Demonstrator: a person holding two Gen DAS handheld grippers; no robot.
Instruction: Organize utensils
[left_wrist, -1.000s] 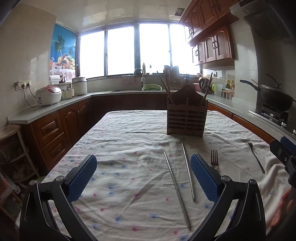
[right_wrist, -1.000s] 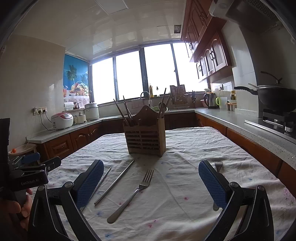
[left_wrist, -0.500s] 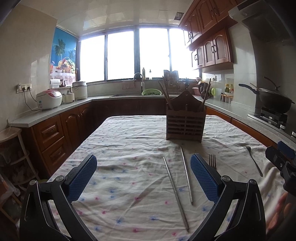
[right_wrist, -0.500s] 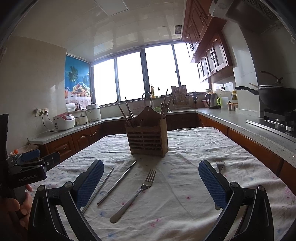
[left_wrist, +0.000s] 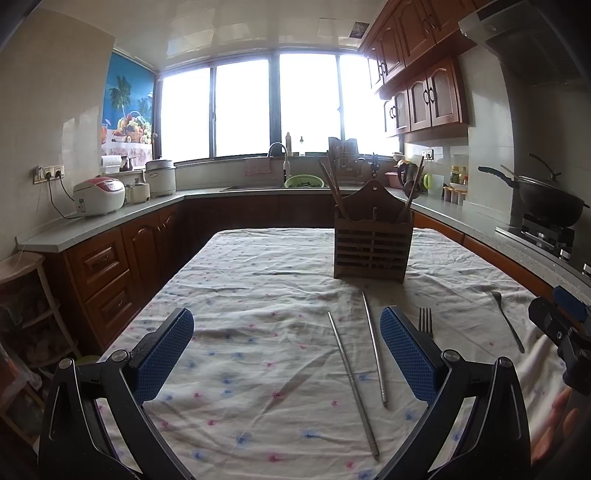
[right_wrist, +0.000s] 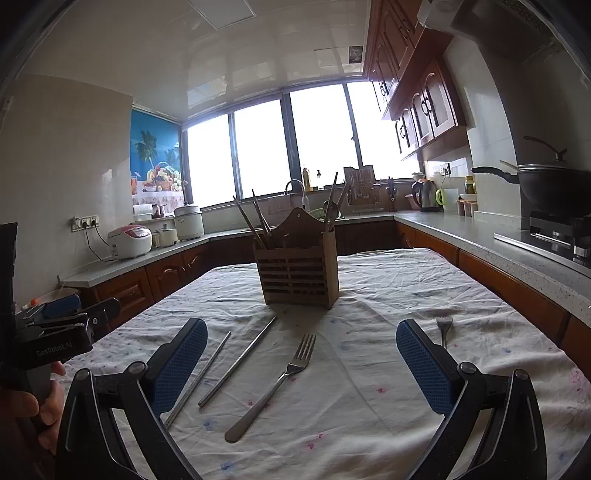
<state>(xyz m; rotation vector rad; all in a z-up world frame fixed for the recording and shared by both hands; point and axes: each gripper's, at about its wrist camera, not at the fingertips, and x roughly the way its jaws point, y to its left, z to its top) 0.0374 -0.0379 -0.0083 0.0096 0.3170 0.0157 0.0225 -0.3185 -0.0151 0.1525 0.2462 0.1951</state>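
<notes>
A wooden utensil holder (left_wrist: 371, 246) (right_wrist: 298, 274) with chopsticks in it stands at the middle of the cloth-covered table (left_wrist: 258, 280) (right_wrist: 388, 280). Two metal chopsticks (left_wrist: 352, 380) (right_wrist: 236, 363) lie side by side on the cloth in front of it. A fork (right_wrist: 273, 387) (left_wrist: 424, 320) lies right of them, and a second fork (right_wrist: 443, 328) (left_wrist: 506, 321) lies farther right. My left gripper (left_wrist: 286, 354) is open just above the near cloth, left of the chopsticks. My right gripper (right_wrist: 301, 365) is open, and the first fork shows between its fingers.
Wooden cabinets and grey counters ring the table. A rice cooker (left_wrist: 98, 195) sits on the left counter, a sink (left_wrist: 288, 184) under the window, a wok (left_wrist: 543, 195) on the stove at right. A wooden stool (left_wrist: 22, 266) stands at the left. A hand (right_wrist: 26, 406) holds the left gripper's handle.
Both wrist views have tilted up a little, so the holder and utensils sit lower in the frame. Both grippers stay open and nothing on the table has moved.
</notes>
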